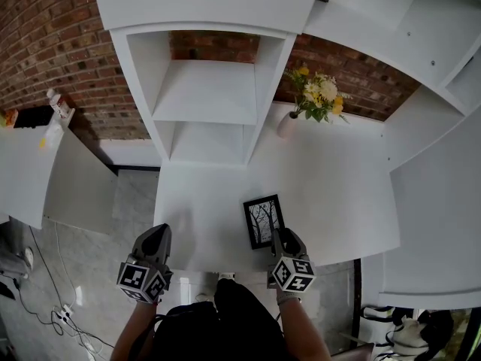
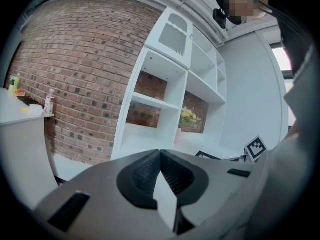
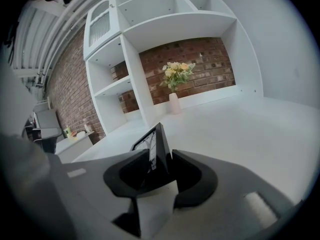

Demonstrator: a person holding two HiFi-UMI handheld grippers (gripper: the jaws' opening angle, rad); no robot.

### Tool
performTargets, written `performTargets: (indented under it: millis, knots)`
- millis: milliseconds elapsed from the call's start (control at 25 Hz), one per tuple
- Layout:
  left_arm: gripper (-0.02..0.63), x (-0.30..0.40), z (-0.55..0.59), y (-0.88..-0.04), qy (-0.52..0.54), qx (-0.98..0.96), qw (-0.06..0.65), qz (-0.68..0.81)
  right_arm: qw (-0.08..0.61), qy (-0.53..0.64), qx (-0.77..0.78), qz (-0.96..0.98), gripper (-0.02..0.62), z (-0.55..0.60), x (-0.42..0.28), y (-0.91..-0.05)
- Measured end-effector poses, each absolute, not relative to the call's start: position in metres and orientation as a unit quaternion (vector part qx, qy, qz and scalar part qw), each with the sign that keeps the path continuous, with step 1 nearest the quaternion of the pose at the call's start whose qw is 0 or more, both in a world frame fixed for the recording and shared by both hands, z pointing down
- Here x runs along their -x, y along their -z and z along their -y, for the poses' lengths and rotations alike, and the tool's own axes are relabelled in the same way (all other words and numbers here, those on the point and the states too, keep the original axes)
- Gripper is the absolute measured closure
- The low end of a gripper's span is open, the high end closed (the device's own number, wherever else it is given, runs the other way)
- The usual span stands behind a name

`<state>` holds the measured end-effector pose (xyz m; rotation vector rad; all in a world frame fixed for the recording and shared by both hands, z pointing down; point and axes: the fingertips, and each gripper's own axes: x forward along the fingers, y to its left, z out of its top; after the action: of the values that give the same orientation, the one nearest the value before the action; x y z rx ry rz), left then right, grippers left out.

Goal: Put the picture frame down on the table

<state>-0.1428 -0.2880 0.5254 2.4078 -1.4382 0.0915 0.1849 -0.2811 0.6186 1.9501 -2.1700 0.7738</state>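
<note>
A black picture frame (image 1: 263, 220) with a tree print hangs over the front part of the white table (image 1: 338, 194). My right gripper (image 1: 284, 244) is shut on its near edge. In the right gripper view the frame (image 3: 148, 143) stands edge-on between the jaws of the right gripper (image 3: 162, 156); whether it touches the table I cannot tell. My left gripper (image 1: 155, 241) hovers at the table's front left corner, shut and with nothing in it. The left gripper (image 2: 160, 154) shows its jaws meeting at the tips, and the frame (image 2: 207, 155) is small at the right.
A white shelf unit (image 1: 210, 96) rises at the table's back against a brick wall. A vase of yellow and white flowers (image 1: 316, 100) stands at the back right. A white side counter (image 1: 30, 164) with bottles (image 1: 56, 111) is to the left.
</note>
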Motion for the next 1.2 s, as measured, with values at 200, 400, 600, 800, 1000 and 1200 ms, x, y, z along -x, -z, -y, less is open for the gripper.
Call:
performTargets:
  millis: [200, 400, 600, 800, 1000, 1200]
  knots:
    - [0.61, 0.141, 0.288, -0.526, -0.03, -0.846, 0.166, 0.507, 0.11, -0.252, -0.634, 0.722, 0.444, 0.286, -0.176, -0.626]
    - [0.611, 0.144, 0.287, -0.523, -0.031, -0.843, 0.164, 0.511, 0.121, -0.266, -0.632, 0.718, 0.439, 0.287, -0.172, -0.633]
    - [0.609, 0.148, 0.284, -0.523, -0.031, -0.841, 0.164, 0.515, 0.137, -0.258, -0.627, 0.722, 0.44, 0.286, -0.168, -0.635]
    - [0.609, 0.148, 0.283, -0.522, -0.03, -0.842, 0.163, 0.513, 0.132, -0.258, -0.627, 0.723, 0.44, 0.285, -0.166, -0.633]
    - [0.61, 0.146, 0.281, -0.522, -0.027, -0.844, 0.163, 0.51, 0.12, -0.252, -0.627, 0.727, 0.442, 0.281, -0.167, -0.627]
    - [0.609, 0.145, 0.278, -0.521, -0.027, -0.847, 0.163, 0.506, 0.111, -0.228, -0.631, 0.734, 0.491, 0.276, -0.168, -0.616]
